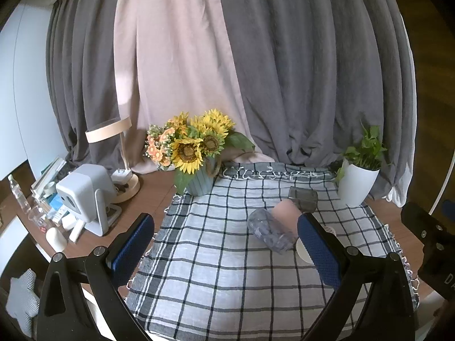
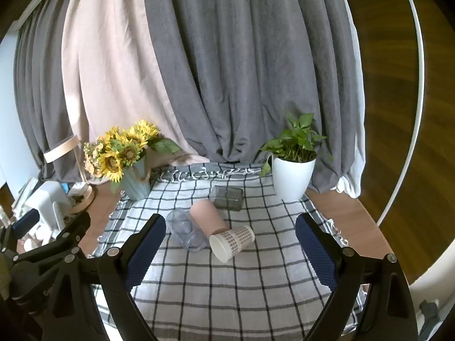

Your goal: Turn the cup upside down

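Note:
Several cups lie on their sides on the checked cloth (image 2: 227, 284). A clear plastic cup (image 2: 186, 231) lies left, a pink cup (image 2: 207, 217) beside it, and a white paper cup with a brown check pattern (image 2: 231, 243) in front, mouth toward me. A dark square glass (image 2: 227, 198) lies behind them. My right gripper (image 2: 230, 244) is open and empty, short of the cups. My left gripper (image 1: 226, 241) is open and empty; the clear cup (image 1: 270, 231) and pink cup (image 1: 285, 210) lie near its right finger (image 1: 318, 250), which hides most of the paper cup (image 1: 303, 251).
A sunflower vase (image 2: 136, 182) stands at the cloth's back left, a white plant pot (image 2: 291, 177) at the back right. A lamp (image 1: 122, 153), a white device (image 1: 85, 196) and small clutter fill the left of the wooden table. Curtains hang behind.

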